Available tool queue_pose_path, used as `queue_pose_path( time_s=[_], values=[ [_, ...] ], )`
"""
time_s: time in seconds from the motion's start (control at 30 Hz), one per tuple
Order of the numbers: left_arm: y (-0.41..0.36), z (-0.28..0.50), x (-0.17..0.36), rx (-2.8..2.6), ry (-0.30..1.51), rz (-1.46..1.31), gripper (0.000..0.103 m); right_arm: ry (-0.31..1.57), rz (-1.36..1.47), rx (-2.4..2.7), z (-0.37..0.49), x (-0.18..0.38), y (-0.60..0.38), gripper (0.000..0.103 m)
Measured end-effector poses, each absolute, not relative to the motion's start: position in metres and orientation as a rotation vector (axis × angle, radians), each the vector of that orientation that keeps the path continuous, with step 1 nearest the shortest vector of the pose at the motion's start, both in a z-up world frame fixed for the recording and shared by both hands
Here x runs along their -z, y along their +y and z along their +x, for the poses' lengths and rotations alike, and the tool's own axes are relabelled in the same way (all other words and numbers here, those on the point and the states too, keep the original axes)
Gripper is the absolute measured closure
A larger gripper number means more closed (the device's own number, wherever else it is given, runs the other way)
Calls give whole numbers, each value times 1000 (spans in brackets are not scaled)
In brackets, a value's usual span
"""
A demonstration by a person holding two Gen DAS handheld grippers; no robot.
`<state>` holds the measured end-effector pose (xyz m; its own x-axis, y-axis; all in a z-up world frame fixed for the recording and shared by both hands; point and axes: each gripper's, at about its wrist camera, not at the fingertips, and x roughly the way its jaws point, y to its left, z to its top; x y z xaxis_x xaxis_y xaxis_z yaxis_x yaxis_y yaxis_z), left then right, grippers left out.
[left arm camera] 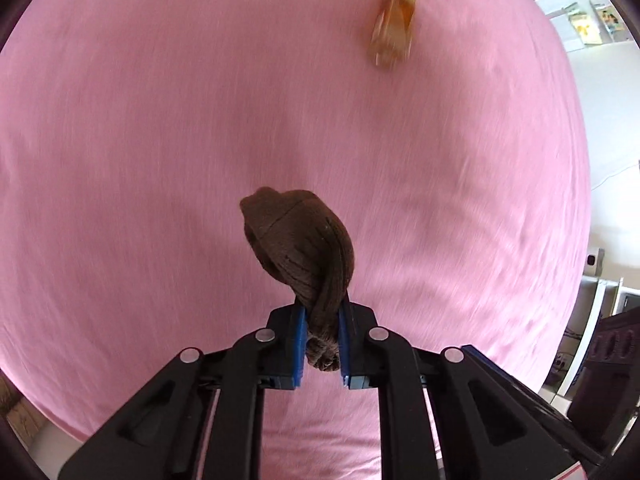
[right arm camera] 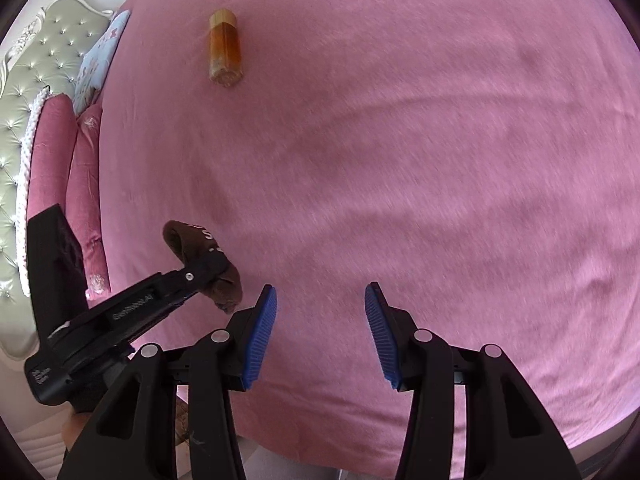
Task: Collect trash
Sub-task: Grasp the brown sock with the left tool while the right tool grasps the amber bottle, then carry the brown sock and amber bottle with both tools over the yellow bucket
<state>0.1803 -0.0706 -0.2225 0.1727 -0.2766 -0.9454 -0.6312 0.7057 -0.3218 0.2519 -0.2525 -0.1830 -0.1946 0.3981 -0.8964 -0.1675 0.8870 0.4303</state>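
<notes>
A balled brown sock (left arm camera: 298,240), ribbed and knotted-looking, sits pinched in the left gripper (left arm camera: 322,344) at lower centre. The right gripper (right arm camera: 320,332) gapes empty. An amber bottle (right arm camera: 225,50) lies upper left on the pink sheet (right arm camera: 440,160), blurred in the left view.

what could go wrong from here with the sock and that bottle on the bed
The left gripper pinches only a bunched end of the brown knitted sock, so it may slip out onto the pink bedsheet. The small amber bottle lies on its side and might roll when the open right gripper closes on it.
</notes>
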Motion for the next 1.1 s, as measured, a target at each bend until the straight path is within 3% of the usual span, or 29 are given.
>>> queue_pose_path(
  time_s=[0.67, 0.97, 1.1],
  values=[
    [75, 320, 215, -244, 1354, -765, 90, 1603, 139, -494, 388, 216, -93, 58],
    [110, 331, 233, -249, 1359, -821, 90, 1609, 24, -426, 406, 243, -60, 59],
    [114, 328, 238, -244, 1365, -835, 90, 1580, -55, -391, 400, 245, -54, 70]
  ],
)
